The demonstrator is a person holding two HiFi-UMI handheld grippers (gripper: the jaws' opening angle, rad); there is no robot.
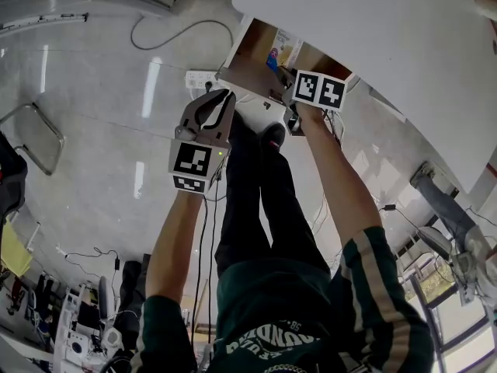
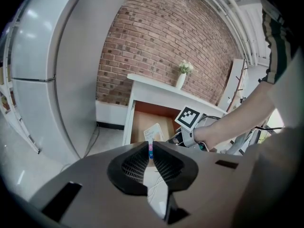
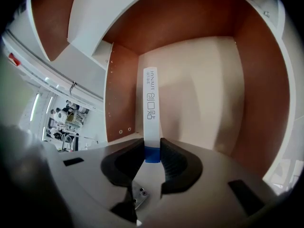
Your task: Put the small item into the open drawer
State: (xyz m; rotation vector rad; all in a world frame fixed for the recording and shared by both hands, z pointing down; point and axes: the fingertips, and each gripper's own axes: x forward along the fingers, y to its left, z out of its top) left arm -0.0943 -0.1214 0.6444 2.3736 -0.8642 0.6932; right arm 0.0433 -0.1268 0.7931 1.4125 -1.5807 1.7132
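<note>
Handling the box: the box is looking like thin, light card, white with a blue end and printed lettering. It is probably denting under a hard squeeze and sliding a little on its smooth faces, so a gentle pinch across the two broad faces near one end is suiting it best.
Box place: it is showing edge-on in the right gripper view, reaching out from the jaws over the drawer floor. As far as I can judge, it is not yet lying on that floor.
Right gripper: the right gripper is clamping the blue end of the box between its ribbed pads, and the box is standing straight out along the jaws.
Drawer: the drawer is standing open, its pale floor and brown walls surrounding the box on three sides.
Release: by my judgement the let-go is calling for bringing the box close to the drawer floor first, since a light box dropped on its edge is likely tipping over or skidding.
Left gripper: the left gripper is hovering short of the drawer, its jaws drawn together to a slit. A pink-and-blue sliver is showing in that slit, and I cannot tell whether it is pinched there or lying beyond.
Desk: the white desk is overhanging the drawer, and the grey floor is spreading out below.
</note>
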